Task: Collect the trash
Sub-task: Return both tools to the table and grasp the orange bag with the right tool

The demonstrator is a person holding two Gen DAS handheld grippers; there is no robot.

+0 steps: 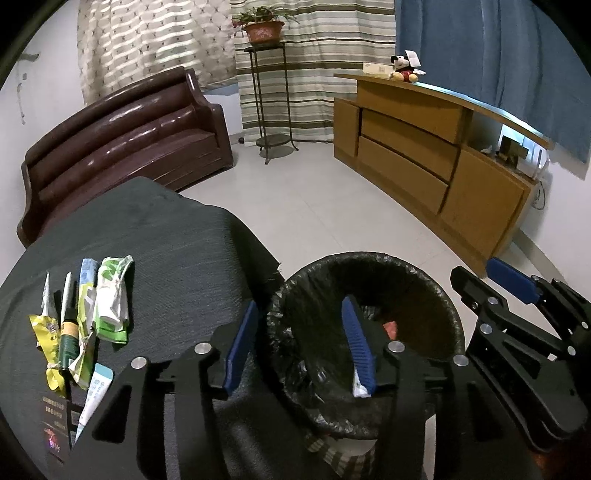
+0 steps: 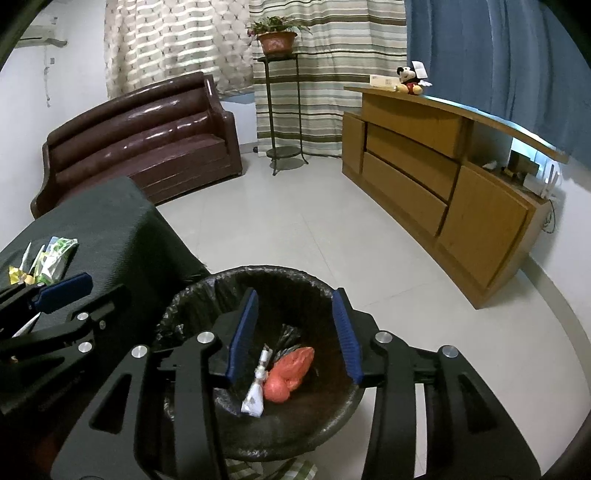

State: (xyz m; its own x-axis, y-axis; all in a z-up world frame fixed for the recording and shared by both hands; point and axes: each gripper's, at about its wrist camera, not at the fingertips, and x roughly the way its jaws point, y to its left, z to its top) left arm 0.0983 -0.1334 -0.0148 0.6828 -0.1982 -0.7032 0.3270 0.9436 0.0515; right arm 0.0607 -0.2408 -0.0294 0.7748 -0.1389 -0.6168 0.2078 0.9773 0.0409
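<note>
Your right gripper (image 2: 297, 332) hangs over the mouth of the bin (image 2: 207, 291) with its two blue pads spread wide and nothing between them. Straight below that gap, two pieces of trash lie on the bottom of the bin's black liner: an orange bag (image 2: 291, 373) and a white twisted wrapper (image 2: 256, 387), touching each other. Your left gripper (image 1: 299, 343) is also spread wide and holds nothing; its left pad sits over the edge of the table (image 1: 177, 236), its right pad over the bin (image 1: 436, 280), and a scrap of white clings to the lower end of that right pad, though you cannot tell what it is. The two grippers are just beside each other, the right one showing at the right edge of the left wrist view (image 1: 491, 284). On the dark cloth of the table, to the left of your left gripper, a pile of wrappers (image 1: 88, 317) remains: about seven, counting one green-and-white packet (image 1: 112, 299), one pale blue packet, one yellow wrapper (image 1: 50, 350), one dark green stick pack, two thin white strips, and one white-and-blue packet nearest the camera, with one dark printed card beneath it. They overlap, so the count is not exact. Farther out stand one brown sofa (image 2: 147, 144), one metal stand (image 2: 284, 110) carrying one potted plant (image 2: 277, 35), and one wooden sideboard (image 2: 443, 177) with one plush mouse (image 2: 410, 79) and one flat box on its top.
</note>
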